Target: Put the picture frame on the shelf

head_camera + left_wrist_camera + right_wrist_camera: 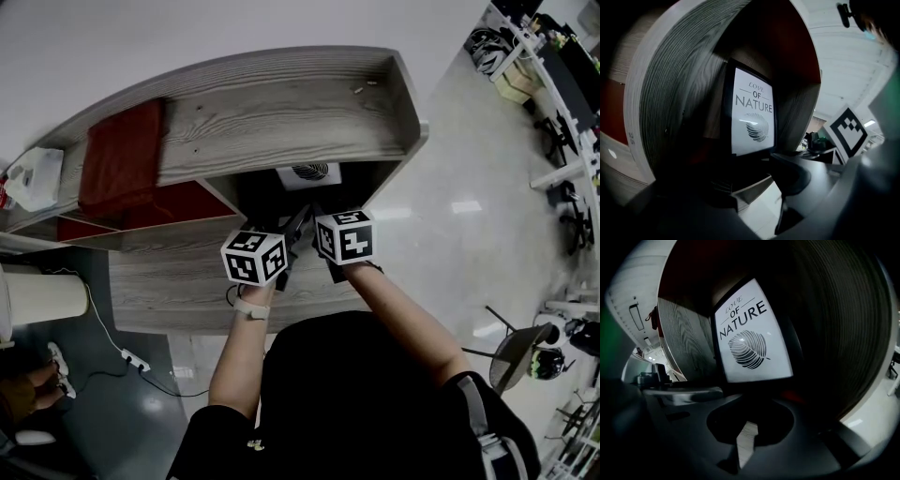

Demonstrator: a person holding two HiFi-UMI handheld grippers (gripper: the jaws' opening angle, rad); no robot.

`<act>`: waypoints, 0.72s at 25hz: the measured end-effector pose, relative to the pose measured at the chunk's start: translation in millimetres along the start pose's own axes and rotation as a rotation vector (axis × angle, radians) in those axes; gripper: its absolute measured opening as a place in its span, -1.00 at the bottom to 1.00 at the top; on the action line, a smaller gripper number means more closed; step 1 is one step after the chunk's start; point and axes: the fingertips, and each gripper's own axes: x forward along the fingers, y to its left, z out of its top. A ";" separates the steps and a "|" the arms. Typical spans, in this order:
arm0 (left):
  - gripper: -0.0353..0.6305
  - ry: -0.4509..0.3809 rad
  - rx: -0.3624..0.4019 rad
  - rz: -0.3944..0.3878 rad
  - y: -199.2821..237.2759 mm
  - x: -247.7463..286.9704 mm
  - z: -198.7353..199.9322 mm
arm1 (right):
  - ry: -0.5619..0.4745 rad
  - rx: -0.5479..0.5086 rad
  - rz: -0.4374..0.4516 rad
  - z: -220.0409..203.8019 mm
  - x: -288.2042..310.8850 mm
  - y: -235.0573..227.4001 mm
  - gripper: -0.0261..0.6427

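The picture frame point(752, 112), black-edged with a white "Love of Nature" leaf print, stands upright inside a dark compartment of the grey wooden shelf point(281, 112). From the head view only its top point(309, 173) shows under the shelf's top board. My left gripper point(745, 187) is held at the compartment's mouth, open, with nothing between its fingers; the frame stands further in. My right gripper point(745, 425) is beside it, shut on nothing, just in front of the frame point(752, 333). Both marker cubes sit side by side before the opening.
A dark red cloth point(122, 169) lies on the shelf top at the left, with a white pack point(36, 178) beyond it. A white bin point(42, 298) and a power strip point(136, 359) are on the floor at the left. Office chairs point(525, 352) stand at the right.
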 end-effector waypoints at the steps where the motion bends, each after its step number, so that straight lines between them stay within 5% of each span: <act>1: -0.21 -0.001 -0.001 0.002 0.6 0.2 0.1 | 0.005 -0.001 -0.003 0.1 0.2 -0.1 -0.93; 18: -0.29 0.025 0.010 0.028 4.9 3.8 -4.2 | -0.015 0.015 -0.033 -4.2 -19.3 -13.4 -0.92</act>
